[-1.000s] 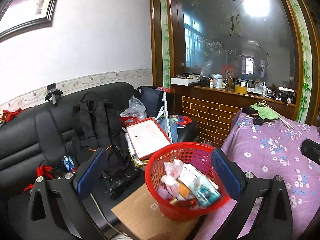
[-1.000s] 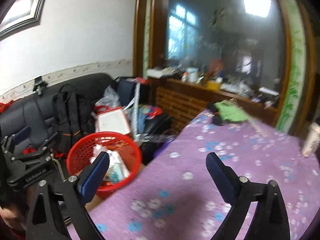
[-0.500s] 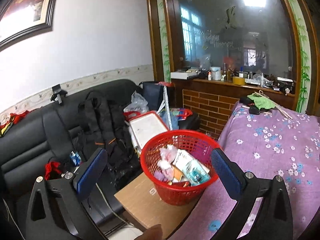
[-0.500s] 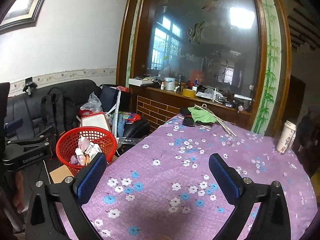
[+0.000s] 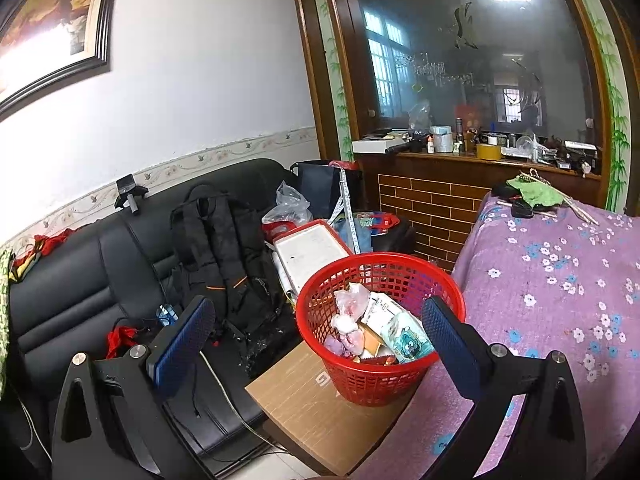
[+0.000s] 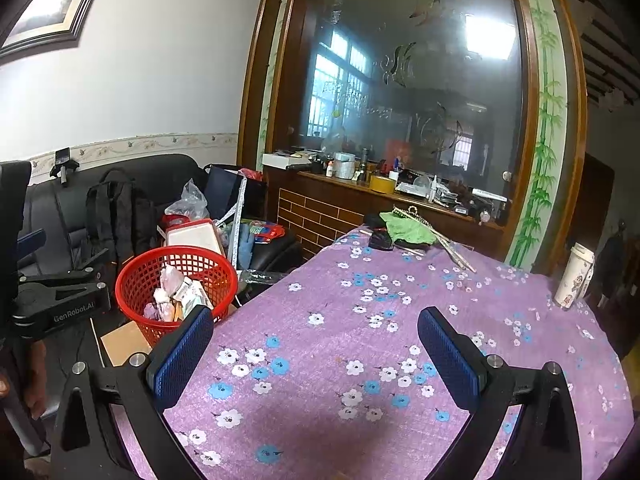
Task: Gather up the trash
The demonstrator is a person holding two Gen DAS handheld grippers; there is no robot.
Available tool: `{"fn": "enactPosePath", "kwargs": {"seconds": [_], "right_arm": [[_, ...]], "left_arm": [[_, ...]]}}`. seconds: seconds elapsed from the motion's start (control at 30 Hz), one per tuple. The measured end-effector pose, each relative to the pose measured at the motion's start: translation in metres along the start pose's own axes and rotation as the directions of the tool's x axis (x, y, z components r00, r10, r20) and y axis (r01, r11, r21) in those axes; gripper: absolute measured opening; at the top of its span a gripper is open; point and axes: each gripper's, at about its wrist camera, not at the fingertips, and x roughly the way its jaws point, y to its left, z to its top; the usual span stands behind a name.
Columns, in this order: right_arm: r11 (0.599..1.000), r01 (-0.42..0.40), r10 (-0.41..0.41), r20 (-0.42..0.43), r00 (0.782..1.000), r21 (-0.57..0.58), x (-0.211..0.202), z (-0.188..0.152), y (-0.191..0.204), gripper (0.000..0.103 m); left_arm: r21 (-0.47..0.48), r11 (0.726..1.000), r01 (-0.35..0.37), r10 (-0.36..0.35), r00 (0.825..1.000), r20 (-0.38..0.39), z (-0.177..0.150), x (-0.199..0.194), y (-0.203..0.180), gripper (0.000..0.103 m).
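Observation:
A red mesh basket [image 5: 404, 272] holding crumpled wrappers and packets [image 5: 376, 328] stands on a brown cardboard box [image 5: 316, 412] beside the table. It also shows in the right wrist view [image 6: 140, 280]. My left gripper [image 5: 316, 340] is open and empty, held above and just before the basket. My right gripper [image 6: 316, 348] is open and empty above the purple flowered tablecloth [image 6: 360, 360]. The left gripper's body [image 6: 60, 300] shows at the left of the right wrist view.
A black sofa [image 5: 80, 280] carries a black backpack [image 5: 224, 248], bags and a white red-rimmed tray [image 5: 312, 252]. On the table's far end lie a green cloth [image 6: 408, 232], sticks and a black object. A white tumbler [image 6: 576, 276] stands at the right edge. A cluttered wooden counter [image 6: 400, 196] is behind.
Both grippers have pulled back and risen. The basket now sits smaller and lower in the left view. The right view has swung from the basket side to over the tablecloth.

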Motion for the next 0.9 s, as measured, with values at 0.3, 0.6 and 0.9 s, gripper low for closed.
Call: {"fn": "enactPosePath", "kwargs": {"seconds": [0.3, 0.6, 0.9], "right_arm": [[1.000, -0.001, 0.001, -0.013, 1.000, -0.008, 0.0026, -0.0020, 0.0024, 0.103], [1.000, 0.001, -0.001, -0.023, 1.000, -0.008, 0.0044, -0.0040, 0.0021, 0.103], [1.000, 0.003, -0.003, -0.023, 1.000, -0.005, 0.0042, -0.0056, -0.0001, 0.103]], "left_arm": [[0.018, 1.000, 0.002, -0.002, 1.000, 0.004, -0.0035, -0.0012, -0.0020, 0.103], [0.027, 1.000, 0.014, -0.014, 1.000, 0.000, -0.0035, -0.0016, -0.0050, 0.103], [0.027, 1.000, 0.017, -0.016, 1.000, -0.008, -0.0041, -0.0009, -0.0048, 0.103]]}}
